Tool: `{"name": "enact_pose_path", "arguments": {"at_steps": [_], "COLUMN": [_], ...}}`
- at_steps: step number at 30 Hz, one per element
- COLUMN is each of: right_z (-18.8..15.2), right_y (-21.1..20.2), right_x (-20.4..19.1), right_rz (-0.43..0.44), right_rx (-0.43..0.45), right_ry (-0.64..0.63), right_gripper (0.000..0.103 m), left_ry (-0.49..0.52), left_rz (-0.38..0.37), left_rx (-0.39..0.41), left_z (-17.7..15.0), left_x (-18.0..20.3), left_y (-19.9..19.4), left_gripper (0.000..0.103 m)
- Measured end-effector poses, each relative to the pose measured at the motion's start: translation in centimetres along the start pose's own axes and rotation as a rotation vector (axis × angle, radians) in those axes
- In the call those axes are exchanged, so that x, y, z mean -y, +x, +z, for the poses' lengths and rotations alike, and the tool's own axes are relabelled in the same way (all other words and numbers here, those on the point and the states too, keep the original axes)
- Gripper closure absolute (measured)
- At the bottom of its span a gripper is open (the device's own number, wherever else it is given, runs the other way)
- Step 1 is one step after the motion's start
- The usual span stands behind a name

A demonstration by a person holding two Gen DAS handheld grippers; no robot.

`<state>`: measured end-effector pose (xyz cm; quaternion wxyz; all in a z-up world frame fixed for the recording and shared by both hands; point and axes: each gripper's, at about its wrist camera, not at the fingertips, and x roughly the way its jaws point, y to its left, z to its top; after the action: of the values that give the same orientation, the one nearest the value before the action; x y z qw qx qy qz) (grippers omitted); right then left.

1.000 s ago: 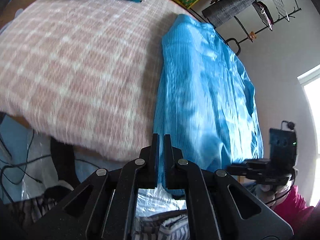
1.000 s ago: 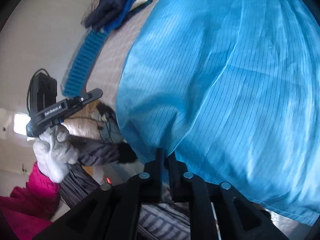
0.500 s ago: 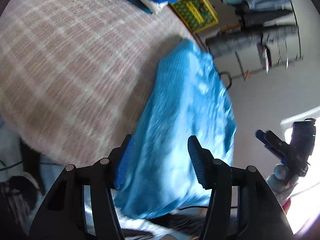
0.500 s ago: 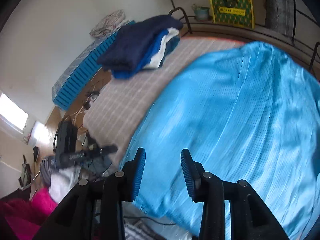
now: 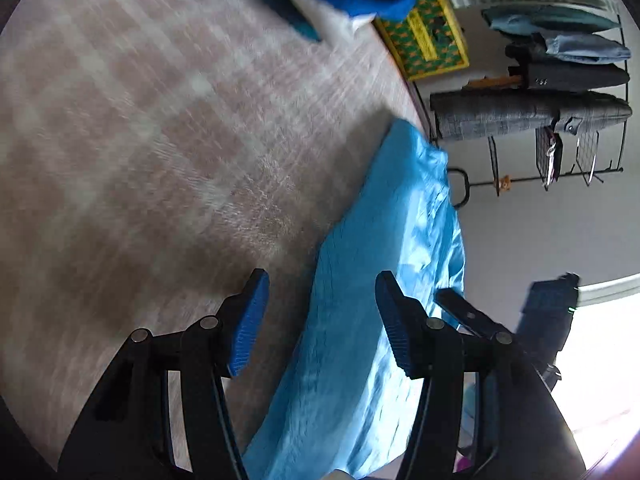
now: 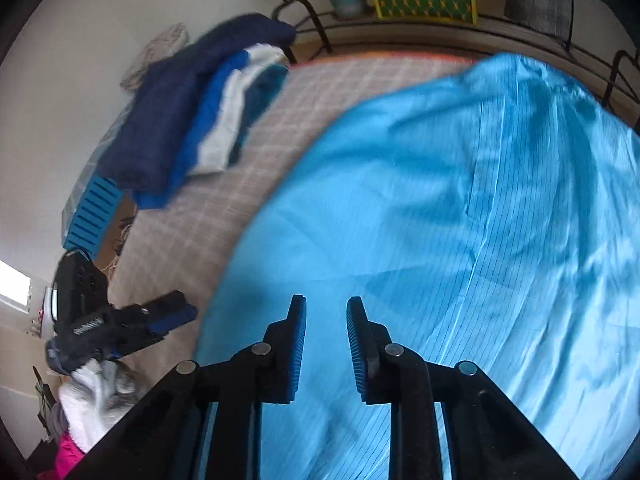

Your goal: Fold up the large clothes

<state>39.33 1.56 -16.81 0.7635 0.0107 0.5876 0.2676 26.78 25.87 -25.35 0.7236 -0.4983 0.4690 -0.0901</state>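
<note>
A bright blue pinstriped garment [image 6: 460, 220] lies spread on the bed, its edge running along the checked blanket [image 5: 160, 140]. My left gripper [image 5: 320, 280] hovers open over that edge of the garment [image 5: 380, 320], with only air between its blue pads. My right gripper [image 6: 326, 304] hangs above the cloth with its jaws closing; nothing is pinched between them. Each gripper shows in the other's view: the left gripper [image 6: 168, 316] with a gloved hand at lower left, the right gripper [image 5: 452, 300] at the right.
A stack of folded dark blue, blue and white clothes [image 6: 192, 112] sits at the bed's far corner. Behind the bed stand a yellow-green box [image 5: 424, 32] and a black wire rack [image 5: 540, 112] with folded items. A blue slatted crate [image 6: 92, 216] leans by the wall.
Both grippers were shut at the garment's near edge a second ago. They have opened, let go and moved up over the bed. The right jaws are narrower than half a second ago.
</note>
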Motion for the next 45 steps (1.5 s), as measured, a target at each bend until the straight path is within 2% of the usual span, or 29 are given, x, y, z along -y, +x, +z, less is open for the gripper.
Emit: {"name": "enact_pose_path", "arguments": {"at_steps": [2, 5, 7, 9, 10, 11, 12, 13, 15, 17, 20, 24, 27, 30, 33, 37, 38, 40, 43, 45], "right_z": [-0.2, -0.6, -0.7, -0.7, -0.9, -1.0, -1.0, -0.9, -0.8, -0.8, -0.6, -0.9, -0.9, 0.2, 2.3, 6.6, 7.9, 9.5, 11.4, 12.6], "right_y": [1.4, 2.8, 3.0, 2.9, 2.8, 2.7, 2.7, 2.6, 2.6, 2.7, 2.9, 2.6, 1.4, -1.8, -4.4, -4.7, -3.9, -2.2, 1.9, 4.6], "right_x": [1.2, 2.7, 3.2, 3.5, 3.4, 3.3, 3.2, 3.2, 3.5, 3.7, 4.3, 4.7, 4.6, 3.9, 1.3, -4.3, -6.2, -8.8, -12.5, -13.4], "right_rz": [-0.004, -0.01, 0.002, 0.013, 0.01, 0.001, -0.005, -0.007, -0.002, 0.015, 0.048, 0.054, 0.019, 0.028, 0.02, -0.006, -0.015, -0.053, -0.135, -0.18], "right_rx": [-0.022, -0.045, -0.033, -0.031, -0.031, -0.03, -0.03, -0.029, -0.027, -0.023, -0.021, -0.035, -0.04, 0.016, 0.063, 0.064, 0.048, 0.037, -0.02, -0.068], "right_ry": [0.028, 0.057, 0.065, 0.063, 0.057, 0.048, 0.042, 0.041, 0.047, 0.056, 0.076, 0.088, 0.067, 0.041, -0.036, -0.167, -0.206, -0.268, -0.36, -0.379], "right_gripper": [0.084, 0.084, 0.089, 0.089, 0.09, 0.09, 0.091, 0.091, 0.091, 0.091, 0.091, 0.091, 0.084, 0.082, 0.064, 0.05, 0.049, 0.048, 0.048, 0.047], "left_ry": [0.021, -0.006, -0.015, 0.006, 0.023, 0.038, 0.046, 0.083, 0.205, 0.296, 0.362, 0.284, 0.24, 0.203, 0.168, 0.144, 0.129, 0.099, 0.114, 0.121], "left_rz": [-0.012, -0.064, -0.1, -0.098, -0.088, -0.084, -0.087, -0.101, -0.138, -0.194, -0.176, -0.116, -0.072, -0.093, -0.124, -0.11, -0.104, -0.04, 0.029, 0.068], "left_rx": [0.001, -0.026, -0.056, -0.071, -0.082, -0.096, -0.101, -0.088, -0.061, -0.084, -0.152, -0.178, -0.175, -0.173, -0.126, 0.039, 0.07, 0.137, 0.169, 0.201], "left_z": [0.5, 1.4, 1.9, 2.3, 2.5, 2.8, 2.8, 2.8, 2.0, 0.4, -1.3, -1.2, -1.1, -1.3, -1.7, -3.6, -4.3, -6.0, -7.6, -8.0], "left_x": [0.5, 0.5, 0.8, 1.5, 2.1, 3.0, 3.6, 5.1, 8.5, 11.0, 12.7, 10.6, 8.2, 6.8, 6.5, 5.9, 5.5, 4.2, 3.2, 2.6], "left_y": [0.4, 1.5, 2.5, 3.2, 3.7, 4.2, 4.4, 4.2, 3.4, 3.1, 4.7, 6.9, 7.6, 7.3, 5.3, -2.4, -3.7, -7.2, -9.8, -11.5], "left_gripper": [0.047, 0.047, 0.047, 0.047, 0.056, 0.08, 0.091, 0.095, 0.095, 0.095, 0.095, 0.095, 0.095, 0.095, 0.095, 0.095, 0.095, 0.095, 0.095, 0.095]}}
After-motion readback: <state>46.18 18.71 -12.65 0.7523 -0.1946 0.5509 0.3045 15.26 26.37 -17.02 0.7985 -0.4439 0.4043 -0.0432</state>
